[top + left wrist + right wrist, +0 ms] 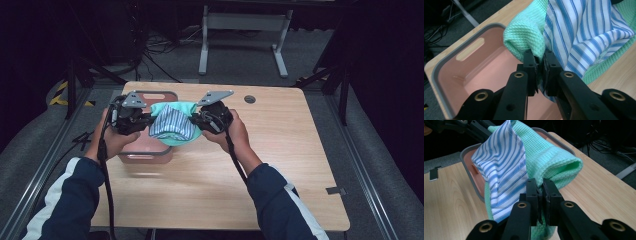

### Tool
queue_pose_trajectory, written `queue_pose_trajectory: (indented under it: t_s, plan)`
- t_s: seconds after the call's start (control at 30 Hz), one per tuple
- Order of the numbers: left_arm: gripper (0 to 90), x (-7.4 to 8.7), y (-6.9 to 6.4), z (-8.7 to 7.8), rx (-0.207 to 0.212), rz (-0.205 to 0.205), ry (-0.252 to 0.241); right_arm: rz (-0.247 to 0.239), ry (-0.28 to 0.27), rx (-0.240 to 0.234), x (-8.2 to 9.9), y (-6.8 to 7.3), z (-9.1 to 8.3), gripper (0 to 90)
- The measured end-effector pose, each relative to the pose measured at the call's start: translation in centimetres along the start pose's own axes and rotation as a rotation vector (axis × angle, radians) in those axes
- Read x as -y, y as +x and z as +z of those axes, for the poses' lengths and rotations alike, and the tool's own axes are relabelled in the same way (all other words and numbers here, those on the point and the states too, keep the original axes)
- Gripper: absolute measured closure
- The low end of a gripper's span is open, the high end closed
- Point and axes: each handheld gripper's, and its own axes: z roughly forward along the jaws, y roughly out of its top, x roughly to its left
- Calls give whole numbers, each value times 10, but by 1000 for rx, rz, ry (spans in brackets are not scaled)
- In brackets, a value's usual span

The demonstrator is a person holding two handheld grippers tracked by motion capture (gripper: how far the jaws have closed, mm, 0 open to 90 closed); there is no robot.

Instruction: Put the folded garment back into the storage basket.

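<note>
A mint green knit cloth (176,141) and a blue-and-white striped cloth (170,125) hang together between my two grippers, partly over the pink bin (150,150). My left gripper (145,121) is shut on the left side of the bundle; its own view has the jaws (540,61) pinching green knit (526,37) and striped fabric (586,32) above the bin's pink floor (484,72). My right gripper (196,120) is shut on the right side, jaws (540,187) clamped where the striped cloth (504,167) meets the green cloth (549,157).
The grey-rimmed pink bin (466,155) stands at the table's far left. The wooden table (260,150) has bare room to the right and front, with a round cable hole (249,99) at the back. A metal desk frame (240,30) stands on the floor beyond.
</note>
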Motion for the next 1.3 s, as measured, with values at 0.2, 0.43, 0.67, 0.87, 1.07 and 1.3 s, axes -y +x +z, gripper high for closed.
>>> queue_pose_trajectory:
  t_s: [0.2,0.43,0.67,0.87,1.07,1.3]
  plan:
    - [827,9,11,-7,-23,-18,13,1,-3,-24,-9,7,17,844]
    - [827,20,20,-12,-52,-19,41,-16,0,-40,-16,16,36,845]
    - [827,30,30,-15,-76,-35,56,-30,4,-56,-24,24,55,844]
    - [826,40,36,-13,-86,-58,65,-35,22,-67,-24,29,69,844]
    - [826,47,39,-10,-92,-73,73,-31,33,-77,-22,30,80,843]
    - [826,53,42,-8,-100,-83,86,-30,54,-84,-21,33,94,842]
